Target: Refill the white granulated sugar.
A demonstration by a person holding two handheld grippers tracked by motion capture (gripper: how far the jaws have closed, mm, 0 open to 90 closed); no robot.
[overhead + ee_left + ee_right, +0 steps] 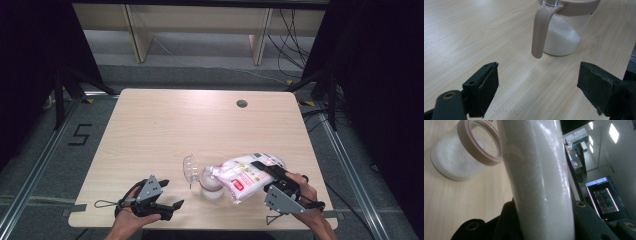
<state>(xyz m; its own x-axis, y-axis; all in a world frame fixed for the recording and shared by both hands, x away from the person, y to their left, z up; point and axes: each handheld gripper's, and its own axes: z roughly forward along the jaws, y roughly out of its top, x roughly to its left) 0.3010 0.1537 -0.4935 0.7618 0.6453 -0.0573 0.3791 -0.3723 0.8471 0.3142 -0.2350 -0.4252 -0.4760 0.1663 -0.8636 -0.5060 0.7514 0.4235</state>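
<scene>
A clear glass jar [211, 188] with a beige rim stands near the table's front middle, partly filled with white granules. Its clear lid [189, 169] is hinged back to the left. My right gripper [260, 168] is shut on a white and pink bag [245, 177] of white granules, which lies tilted with its corner over the jar's mouth. In the right gripper view the bag [536, 170] runs up between the jaws, with the jar [456, 157] to its left. My left gripper [172, 194] rests open left of the jar. Its view faces the jar [561, 37] and a hanging beige clasp [539, 32].
The wooden table [165, 125] has a round cable hole [242, 103] at its far right. Beyond it stands a wooden shelf frame [200, 30], with cables on the floor [295, 45]. A lit monitor [602, 197] shows far off in the right gripper view.
</scene>
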